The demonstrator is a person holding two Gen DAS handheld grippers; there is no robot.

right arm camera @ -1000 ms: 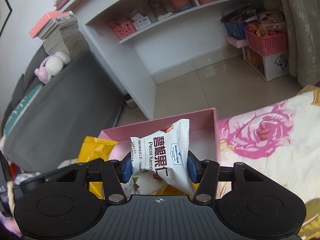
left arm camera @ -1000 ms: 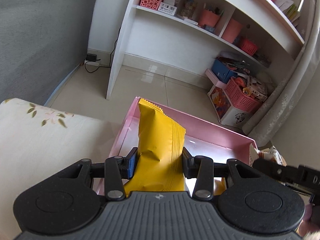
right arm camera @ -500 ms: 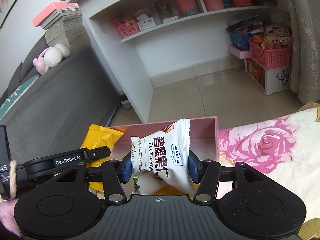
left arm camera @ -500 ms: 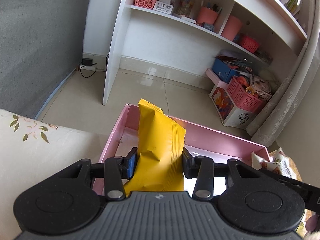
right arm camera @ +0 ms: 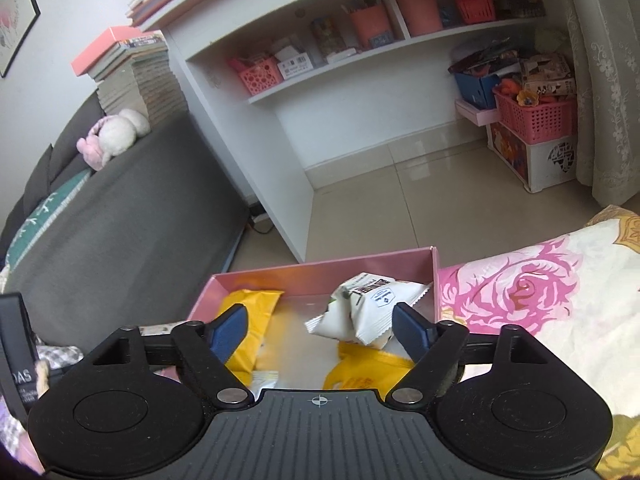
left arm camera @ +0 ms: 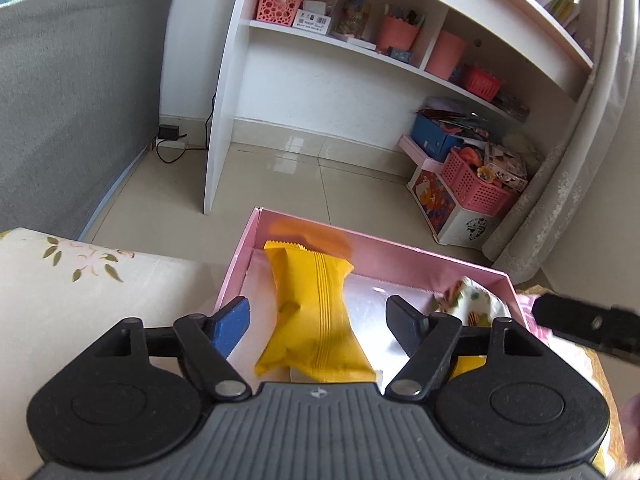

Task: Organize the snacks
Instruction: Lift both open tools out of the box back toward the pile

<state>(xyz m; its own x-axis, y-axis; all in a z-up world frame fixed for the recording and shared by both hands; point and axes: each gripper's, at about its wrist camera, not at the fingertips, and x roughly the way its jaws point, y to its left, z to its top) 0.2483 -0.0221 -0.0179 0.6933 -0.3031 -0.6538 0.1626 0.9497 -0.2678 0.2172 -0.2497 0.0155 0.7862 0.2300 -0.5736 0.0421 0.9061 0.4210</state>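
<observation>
A pink box [left arm camera: 400, 248] [right arm camera: 316, 276] sits on the flowered bedding. In the left wrist view a yellow snack packet [left arm camera: 314, 312] lies in the box, free between the spread fingers of my left gripper [left arm camera: 318, 316], whose jaws are opening. In the right wrist view a white pecan packet [right arm camera: 368, 308] lies in the box on other yellow packets [right arm camera: 360, 372], clear of both pads of my right gripper [right arm camera: 320, 324], whose jaws are also opening. The yellow packet [right arm camera: 250, 320] shows at the box's left side there.
Flowered bedding [left arm camera: 80, 288] [right arm camera: 540, 300] surrounds the box. Beyond lie a tiled floor [left arm camera: 320, 176], a white shelf unit [left arm camera: 340, 60], a grey sofa [right arm camera: 120, 208] and pink baskets [left arm camera: 476, 184]. Part of the other gripper [left arm camera: 588, 324] shows at the right edge.
Both grippers have opened. The yellow packet dropped from the left jaws and the white pecan packet from the right jaws; both now lie in the pink box.
</observation>
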